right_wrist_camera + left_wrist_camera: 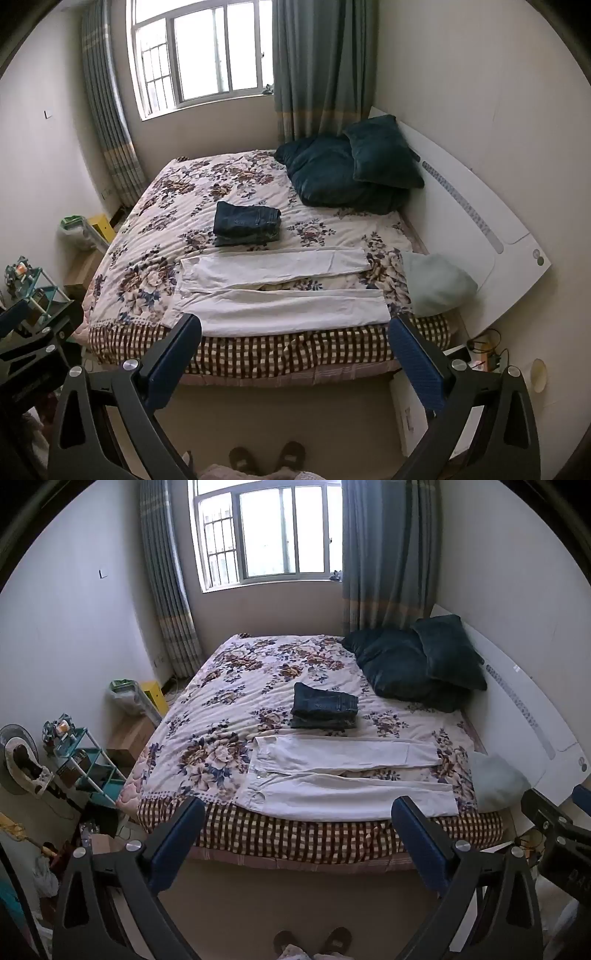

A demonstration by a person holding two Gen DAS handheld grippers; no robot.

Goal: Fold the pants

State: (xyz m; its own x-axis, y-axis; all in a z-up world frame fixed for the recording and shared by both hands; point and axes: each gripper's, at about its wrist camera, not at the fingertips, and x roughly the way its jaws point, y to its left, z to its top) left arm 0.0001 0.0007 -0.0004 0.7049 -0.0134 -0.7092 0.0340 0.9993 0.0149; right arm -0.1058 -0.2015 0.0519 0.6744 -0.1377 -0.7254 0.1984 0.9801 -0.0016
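White pants lie before folded jeans.

Ahead of me: bed with floral quilt. Folded dark jeans stacked mid-quilt. Two dark teal pillows at its far right corner, against the white headboard. Pale green cushion at near right corner. Window beyond the bed's far edge.
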